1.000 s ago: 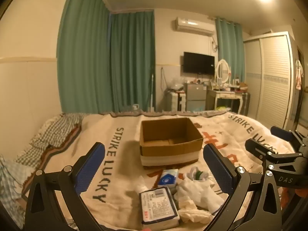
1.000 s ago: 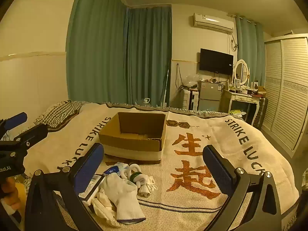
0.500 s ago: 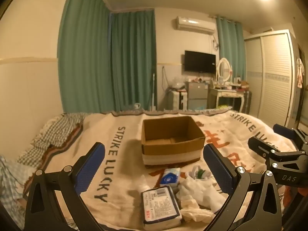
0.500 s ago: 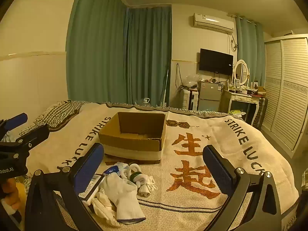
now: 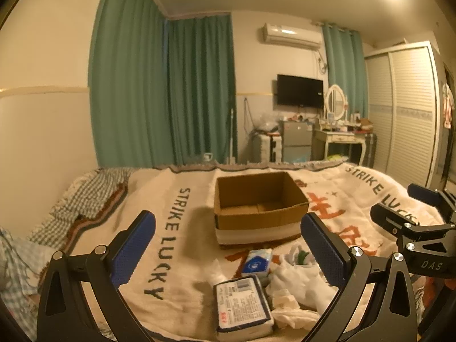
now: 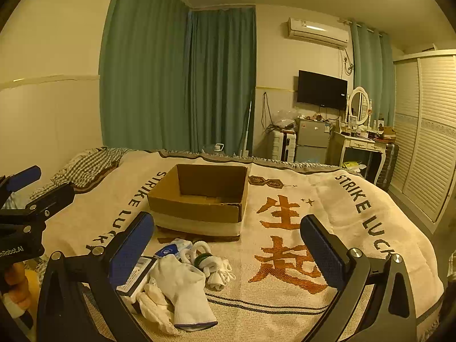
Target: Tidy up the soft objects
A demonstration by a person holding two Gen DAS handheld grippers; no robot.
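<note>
Grippers frame both wrist views: the left gripper [image 5: 228, 245] and the right gripper [image 6: 227, 242] each hold blue-padded jaws spread wide, gripping nothing, above a cream blanket [image 6: 327, 216] on a bed. Nearest lies a pile of soft things: a wrapped tissue pack [image 5: 241, 302], a white sock [image 6: 185, 290], a rolled sock bundle [image 6: 211, 265] and a small blue-and-white packet [image 5: 256, 262]. Just beyond stands an open cardboard box [image 6: 199, 199]. Far behind hang green curtains [image 6: 182, 85].

I'm in a home bedroom: a bed [image 6: 327, 199] under a blanket, green curtains [image 6: 176, 85], wall television [image 6: 322, 89], vanity mirror [image 6: 358, 105], louvred wardrobe [image 6: 427, 131].
</note>
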